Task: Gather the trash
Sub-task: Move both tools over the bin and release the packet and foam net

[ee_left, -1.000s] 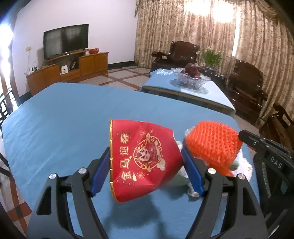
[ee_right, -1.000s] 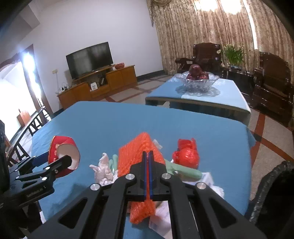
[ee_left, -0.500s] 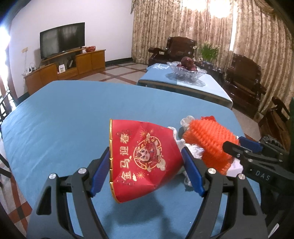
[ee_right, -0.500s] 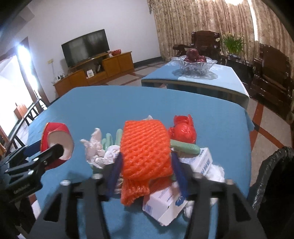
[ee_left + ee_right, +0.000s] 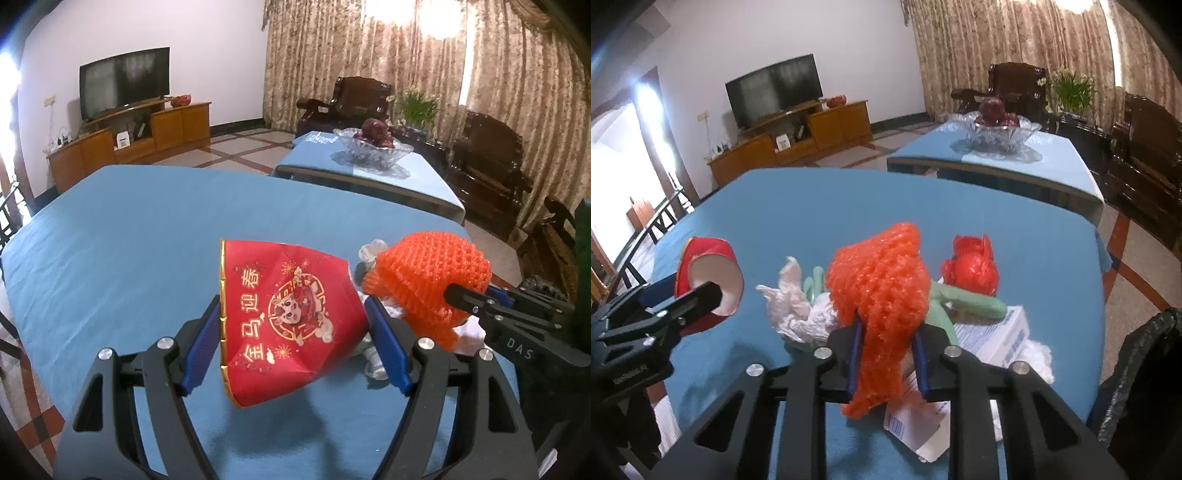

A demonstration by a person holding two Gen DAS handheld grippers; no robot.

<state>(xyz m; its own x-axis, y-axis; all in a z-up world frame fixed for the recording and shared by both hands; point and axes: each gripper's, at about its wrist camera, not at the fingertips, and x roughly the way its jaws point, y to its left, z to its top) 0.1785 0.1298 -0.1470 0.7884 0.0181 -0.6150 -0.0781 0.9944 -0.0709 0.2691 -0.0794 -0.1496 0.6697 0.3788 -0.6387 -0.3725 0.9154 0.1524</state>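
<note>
Since the picture one second before, the right gripper (image 5: 888, 354) has opened and come around the orange foam net (image 5: 882, 291) again; its jaws are now closing, with the net between the blue pads, and the pads already squeeze its lower part. The left gripper (image 5: 291, 339) has not changed: it is clenched on the red paper cup (image 5: 284, 317), which it holds on its side above the cloth.

The largest thing is the table with a blue cloth (image 5: 129, 236). Behind it stands a smaller table with a blue cloth (image 5: 1060, 158) that carries a glass fruit bowl (image 5: 1001, 134). Far at the wall there is a black television (image 5: 123, 81) on a wooden cabinet (image 5: 147, 136). At the right edge of the right wrist view a black trash bag (image 5: 1141, 369) is visible.

The trash lies in one heap on the big table, in front of the right gripper. There is a white carton box (image 5: 993, 336) with blue print which is too blurred to read, a pale green glove (image 5: 975, 302), a red plastic bag (image 5: 971, 266) in a ball, and crumpled white tissue (image 5: 798, 302).

The cup has gold Chinese writing: "迎春" above and "金马" below, beside a round gold picture of a cartoon animal. In the left wrist view, the right gripper's body shows the letters "DAS".
</note>
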